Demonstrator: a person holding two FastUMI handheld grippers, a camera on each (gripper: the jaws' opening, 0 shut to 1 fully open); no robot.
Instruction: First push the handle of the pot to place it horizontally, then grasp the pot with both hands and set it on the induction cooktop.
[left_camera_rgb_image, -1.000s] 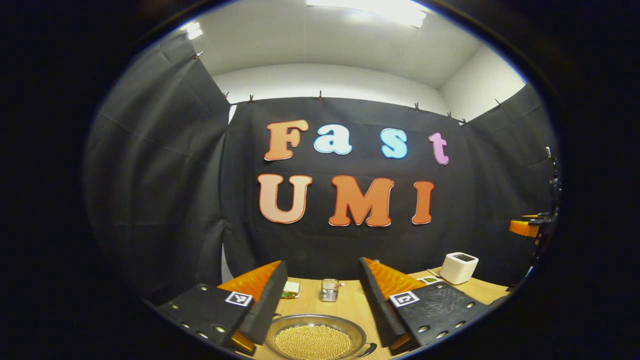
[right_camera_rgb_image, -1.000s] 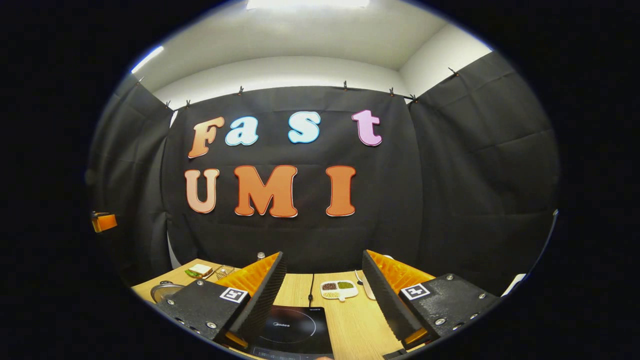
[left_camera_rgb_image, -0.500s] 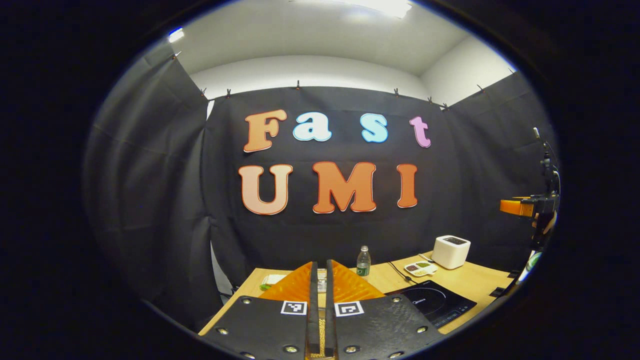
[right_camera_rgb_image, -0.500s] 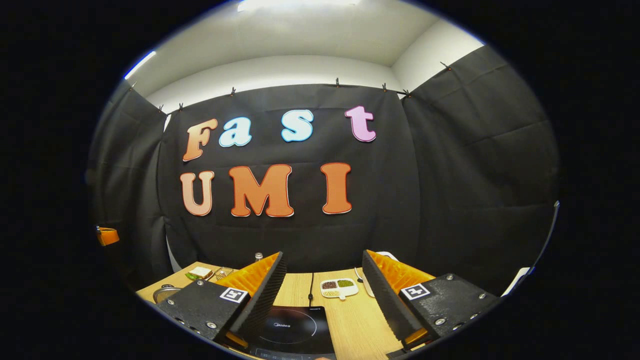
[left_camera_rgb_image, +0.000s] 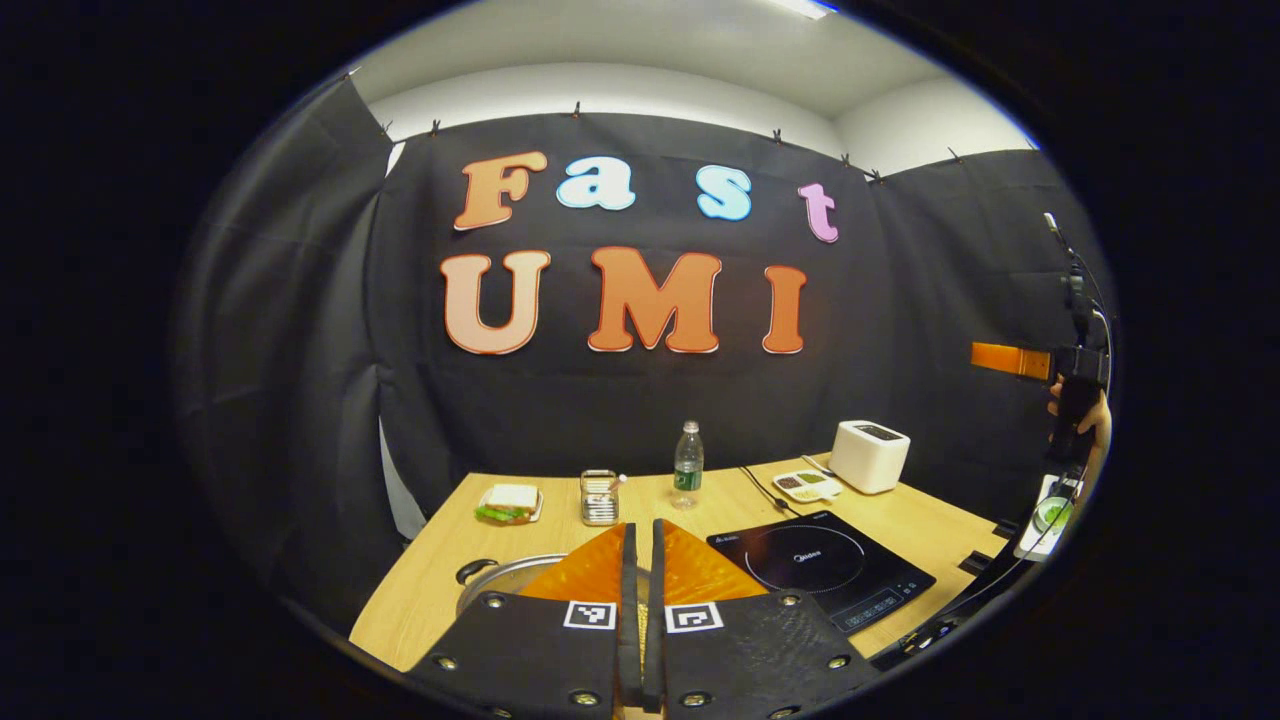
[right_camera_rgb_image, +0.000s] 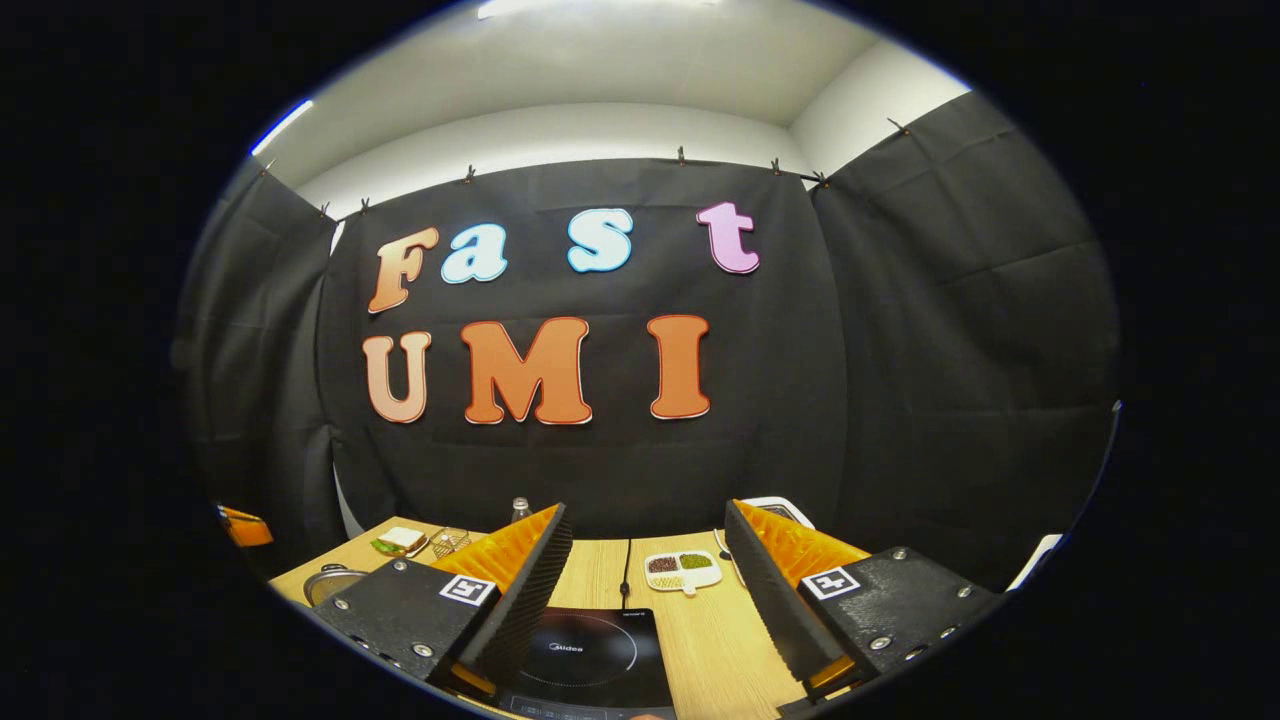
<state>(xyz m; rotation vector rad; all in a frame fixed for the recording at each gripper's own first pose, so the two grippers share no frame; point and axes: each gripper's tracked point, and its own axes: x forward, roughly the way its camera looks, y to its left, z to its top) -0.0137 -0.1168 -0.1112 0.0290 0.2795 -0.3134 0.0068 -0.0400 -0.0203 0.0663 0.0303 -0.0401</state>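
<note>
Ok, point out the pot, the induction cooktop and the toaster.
pot (left_camera_rgb_image: 497, 577), left gripper view, on its metal rim left of the jaws.
induction cooktop (left_camera_rgb_image: 800, 556), left gripper view, on the round cooking zone.
toaster (left_camera_rgb_image: 866, 459), left gripper view, on its white front face.

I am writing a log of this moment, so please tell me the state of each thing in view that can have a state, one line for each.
left gripper: shut, nothing between its fingers.
right gripper: open, holds nothing, above the table.
pot: on the table, left of the cooktop, no lid.
induction cooktop: flat on the table, nothing on it.
water bottle: upright, cap on.
toaster: upright, slots empty as far as visible.
</note>
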